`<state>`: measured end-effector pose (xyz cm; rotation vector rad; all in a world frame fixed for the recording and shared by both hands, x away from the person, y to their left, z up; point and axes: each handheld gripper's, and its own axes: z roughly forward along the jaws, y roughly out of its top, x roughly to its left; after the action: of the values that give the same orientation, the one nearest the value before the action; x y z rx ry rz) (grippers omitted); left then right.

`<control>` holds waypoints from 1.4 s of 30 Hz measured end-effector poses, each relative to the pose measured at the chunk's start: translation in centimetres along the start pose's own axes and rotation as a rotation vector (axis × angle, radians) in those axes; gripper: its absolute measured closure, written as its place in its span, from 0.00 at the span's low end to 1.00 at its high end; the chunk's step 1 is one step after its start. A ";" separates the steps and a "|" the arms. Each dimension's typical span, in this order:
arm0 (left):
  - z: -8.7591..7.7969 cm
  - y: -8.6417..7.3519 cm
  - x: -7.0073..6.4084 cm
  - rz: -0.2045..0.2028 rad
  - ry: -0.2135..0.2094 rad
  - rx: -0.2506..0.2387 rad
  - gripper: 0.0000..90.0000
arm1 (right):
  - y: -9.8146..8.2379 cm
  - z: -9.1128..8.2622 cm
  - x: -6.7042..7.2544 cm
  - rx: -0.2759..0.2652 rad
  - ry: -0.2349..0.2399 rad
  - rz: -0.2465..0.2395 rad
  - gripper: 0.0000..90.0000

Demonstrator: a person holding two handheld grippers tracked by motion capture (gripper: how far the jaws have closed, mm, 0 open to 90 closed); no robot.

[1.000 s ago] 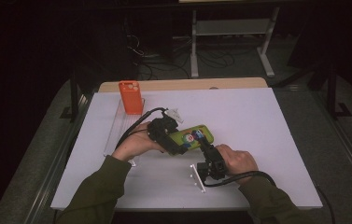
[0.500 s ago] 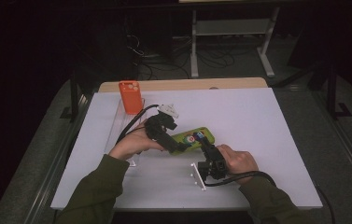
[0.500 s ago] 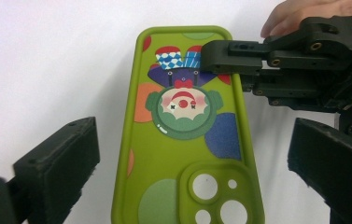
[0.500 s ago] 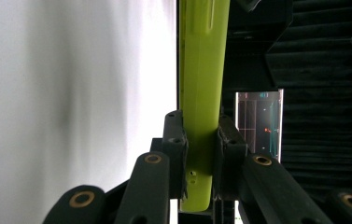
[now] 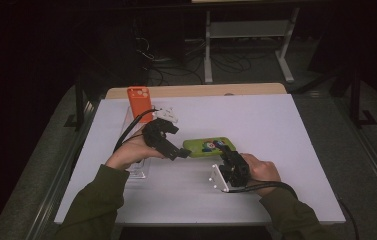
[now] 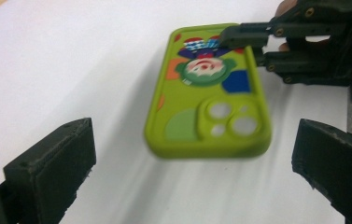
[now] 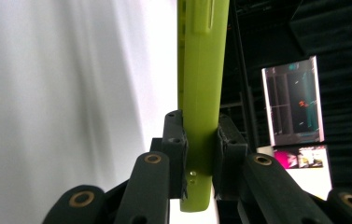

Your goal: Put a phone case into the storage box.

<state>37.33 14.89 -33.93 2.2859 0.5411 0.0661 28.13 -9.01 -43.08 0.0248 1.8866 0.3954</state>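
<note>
The green rubbery phone case [image 5: 209, 147] sits mid-table [image 5: 296, 130]; the orange phone case [image 5: 139, 97] stands way behind it to the left, near the far edge.

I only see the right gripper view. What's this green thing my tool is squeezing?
Observer: A green phone case. The left gripper view shows a colourful picture and camera holes on its back.
Operator: Is my other tool holding it too?
Observer: No. The left tool has just been opening its jaws. The case's camera end sits between them, untouched.
Operator: Is anything else out there?
Observer: Yes. In the high view an orange phone case stands upright near the far left corner of the table.
</note>
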 end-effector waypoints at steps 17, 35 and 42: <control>-0.8 -0.7 0.5 -0.008 0.057 -0.067 0.00 | -1.3 0.5 -2.4 0.057 0.236 0.494 0.85; 0.2 -0.2 -0.1 -0.097 0.078 -0.218 0.00 | -2.2 1.2 -4.2 -0.015 0.507 1.091 0.85; 1.1 0.1 -0.3 -0.141 0.071 -0.276 0.00 | -2.0 1.2 -4.3 -0.038 0.537 1.124 0.85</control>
<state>37.36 13.95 -34.62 1.9780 0.6839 0.1440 31.11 -11.44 -40.05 1.0756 2.2350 1.2883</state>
